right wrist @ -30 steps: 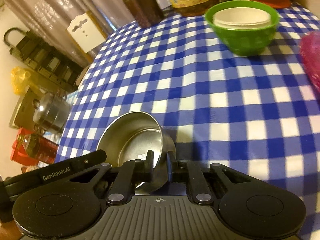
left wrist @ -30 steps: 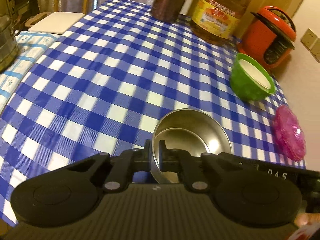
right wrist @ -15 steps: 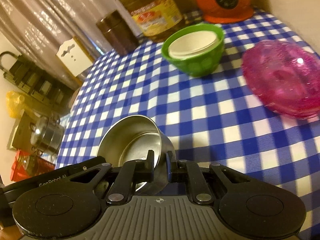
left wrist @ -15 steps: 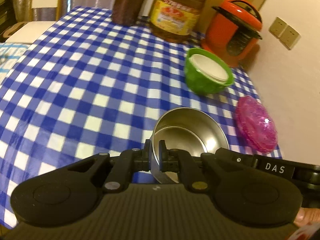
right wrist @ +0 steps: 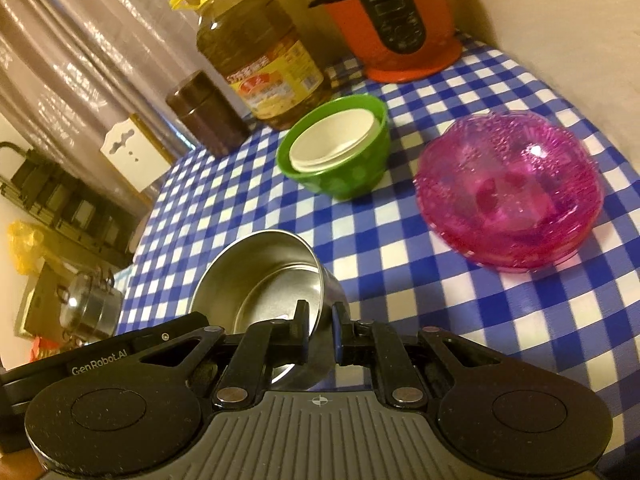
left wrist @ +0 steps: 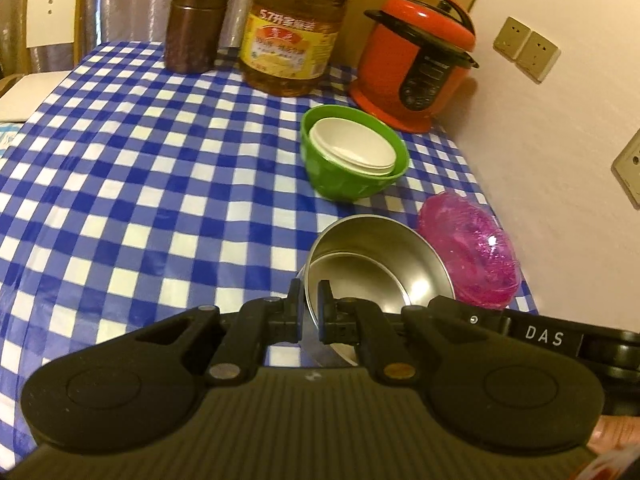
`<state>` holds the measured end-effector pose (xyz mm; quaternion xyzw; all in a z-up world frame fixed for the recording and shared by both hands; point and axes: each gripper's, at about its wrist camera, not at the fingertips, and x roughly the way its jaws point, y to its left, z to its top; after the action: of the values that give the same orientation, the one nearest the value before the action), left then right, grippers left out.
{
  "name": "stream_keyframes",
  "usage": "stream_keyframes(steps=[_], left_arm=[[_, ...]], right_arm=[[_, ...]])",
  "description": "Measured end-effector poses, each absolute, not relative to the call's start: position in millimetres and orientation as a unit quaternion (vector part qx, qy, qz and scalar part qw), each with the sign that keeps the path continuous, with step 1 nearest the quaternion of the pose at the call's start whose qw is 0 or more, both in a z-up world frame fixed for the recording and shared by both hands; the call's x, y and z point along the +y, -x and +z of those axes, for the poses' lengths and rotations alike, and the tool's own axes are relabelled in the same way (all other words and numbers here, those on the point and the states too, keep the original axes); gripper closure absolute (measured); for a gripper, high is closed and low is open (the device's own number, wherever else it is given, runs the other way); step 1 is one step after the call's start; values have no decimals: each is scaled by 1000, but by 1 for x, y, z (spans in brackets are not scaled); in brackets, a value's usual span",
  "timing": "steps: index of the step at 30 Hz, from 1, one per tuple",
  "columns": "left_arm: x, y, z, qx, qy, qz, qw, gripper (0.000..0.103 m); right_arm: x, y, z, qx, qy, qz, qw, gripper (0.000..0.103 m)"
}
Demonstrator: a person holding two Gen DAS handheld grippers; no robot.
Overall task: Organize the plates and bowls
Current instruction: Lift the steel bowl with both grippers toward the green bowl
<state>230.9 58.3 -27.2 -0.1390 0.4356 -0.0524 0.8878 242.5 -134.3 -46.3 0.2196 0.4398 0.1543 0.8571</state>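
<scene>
Step in hand: carrying steel bowl [left wrist: 380, 268] two-handed above the surface [left wrist: 132, 184], clear of the checked cloth. Left gripper [left wrist: 309, 312] clenching the bowl's near-left rim, one finger inside the wall and one outside. Right gripper [right wrist: 320, 330] clenching the opposite rim the same way. A second, smaller steel piece seeming to be nesting inside; not resolving clearly.

Orientation: bowl tilting, mouth opening up and away from both cameras toward the far edge. Round, so no long axis in plan; axis of symmetry leaning off vertical.

Beyond, toward the right edge: pink plates [right wrist: 508, 192], stacked and lying dome-up, just beside the carried bowl in the left view. Farther: green bowl [left wrist: 352, 164] holding white bowls [left wrist: 352, 146], upright. Near the far edge: red cooker [left wrist: 416, 60], oil bottle [left wrist: 296, 28], brown canister [left wrist: 192, 24].

Judging next move: levelling the bowl, lowering onto or beside the green stack, then releasing both grippers together. Watching rim slip under thin-wall pinch.
</scene>
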Motion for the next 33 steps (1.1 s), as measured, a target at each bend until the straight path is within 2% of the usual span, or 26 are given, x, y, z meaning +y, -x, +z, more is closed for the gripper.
stream_keyframes(steps=[19,33], left_arm=[[24,-271,-7,419,132,-80,895,98],[15,-332,3,404,140,-93,899,98]], right_arm=[[-172,-265,-28,416,-231,134,869,92],[-184,-326,-8,398,-220,128,881,92]])
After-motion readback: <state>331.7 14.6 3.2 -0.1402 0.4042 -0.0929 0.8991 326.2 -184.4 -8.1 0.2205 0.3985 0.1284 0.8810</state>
